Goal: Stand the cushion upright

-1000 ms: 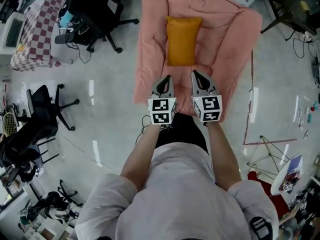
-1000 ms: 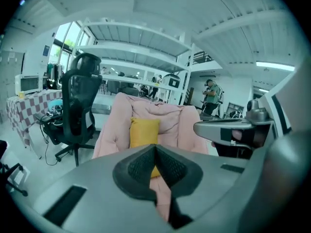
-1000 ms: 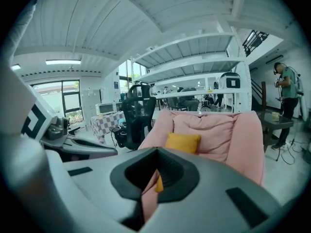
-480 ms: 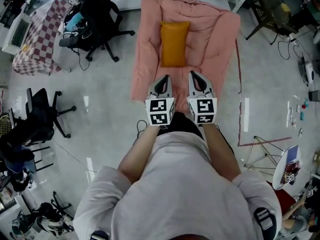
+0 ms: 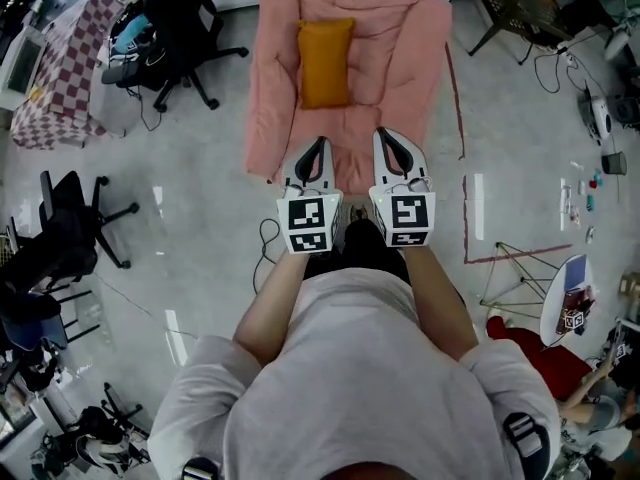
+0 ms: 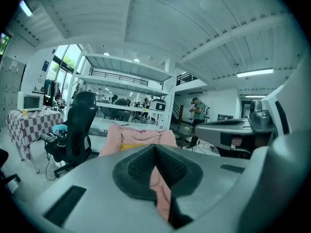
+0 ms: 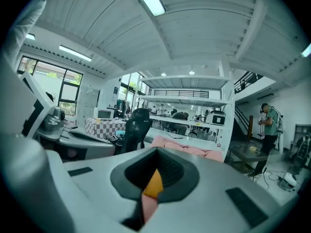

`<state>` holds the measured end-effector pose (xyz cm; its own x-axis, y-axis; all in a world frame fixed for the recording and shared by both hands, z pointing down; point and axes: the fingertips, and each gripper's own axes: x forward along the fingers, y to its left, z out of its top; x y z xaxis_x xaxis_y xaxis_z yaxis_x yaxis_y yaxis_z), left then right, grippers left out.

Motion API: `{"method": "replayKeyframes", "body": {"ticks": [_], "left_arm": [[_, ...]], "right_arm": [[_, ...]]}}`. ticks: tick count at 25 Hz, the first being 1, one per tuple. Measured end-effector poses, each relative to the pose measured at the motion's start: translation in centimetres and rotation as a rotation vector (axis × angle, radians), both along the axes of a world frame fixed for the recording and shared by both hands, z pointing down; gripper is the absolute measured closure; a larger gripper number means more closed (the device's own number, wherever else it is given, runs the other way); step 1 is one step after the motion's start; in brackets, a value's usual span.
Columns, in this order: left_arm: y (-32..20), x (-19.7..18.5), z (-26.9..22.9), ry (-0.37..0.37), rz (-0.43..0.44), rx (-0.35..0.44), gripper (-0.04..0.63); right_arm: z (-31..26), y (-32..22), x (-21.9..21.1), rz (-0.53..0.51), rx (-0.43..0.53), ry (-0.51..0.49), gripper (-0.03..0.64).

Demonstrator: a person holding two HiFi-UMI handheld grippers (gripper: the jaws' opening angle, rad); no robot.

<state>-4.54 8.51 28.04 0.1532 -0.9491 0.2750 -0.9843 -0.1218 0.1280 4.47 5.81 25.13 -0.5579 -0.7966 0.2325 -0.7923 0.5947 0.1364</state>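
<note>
The orange cushion (image 5: 326, 61) lies flat on a pink quilt (image 5: 400, 78) spread on the floor ahead of me. Both grippers are held side by side in the air, short of the quilt's near edge and apart from the cushion. The left gripper (image 5: 313, 151) is shut with nothing in it, and so is the right gripper (image 5: 393, 141). In the left gripper view the jaws (image 6: 155, 148) are shut, with the quilt (image 6: 138, 136) and a sliver of cushion (image 6: 130, 146) beyond. The cushion (image 7: 154, 184) shows through the right gripper's (image 7: 156, 152) gap.
A black office chair (image 5: 182, 28) stands left of the quilt, with a checkered tablecloth (image 5: 58, 73) further left. Another black chair (image 5: 70, 233) is at the left edge. A red tape line (image 5: 464, 183) runs along the floor on the right. A person (image 6: 198, 115) stands far off.
Both shut grippers have risen together, still side by side. In the head view the quilt and cushion have slid up and left and look smaller.
</note>
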Motion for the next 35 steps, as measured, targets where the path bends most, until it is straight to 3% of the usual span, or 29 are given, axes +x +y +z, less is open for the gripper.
{"method": "replayKeyframes", "body": {"ticks": [7, 11, 16, 27, 35], "left_arm": [[2.6, 2.7, -1.6, 0.011, -0.039, 0.023, 0.581], [4.1, 5.9, -2.5, -0.022, -0.057, 0.043, 0.581], [6.8, 10.6, -3.2, -0.003, -0.113, 0.054, 0.581], [11.4, 20.8, -6.0, -0.076, -0.106, 0.113, 0.581], [13.0, 23.4, -7.4, -0.107, -0.085, 0.151, 0.581]], "right_arm": [[-1.7, 2.8, 3.7, -0.031, 0.022, -0.049, 0.609], [-2.3, 4.2, 7.2, -0.057, 0.033, -0.051, 0.609], [-3.6, 6.6, 12.2, -0.097, 0.055, -0.08, 0.609], [-6.0, 11.5, 20.8, -0.14, 0.095, -0.162, 0.609], [-6.5, 12.9, 23.6, -0.121, 0.105, -0.189, 0.609]]}}
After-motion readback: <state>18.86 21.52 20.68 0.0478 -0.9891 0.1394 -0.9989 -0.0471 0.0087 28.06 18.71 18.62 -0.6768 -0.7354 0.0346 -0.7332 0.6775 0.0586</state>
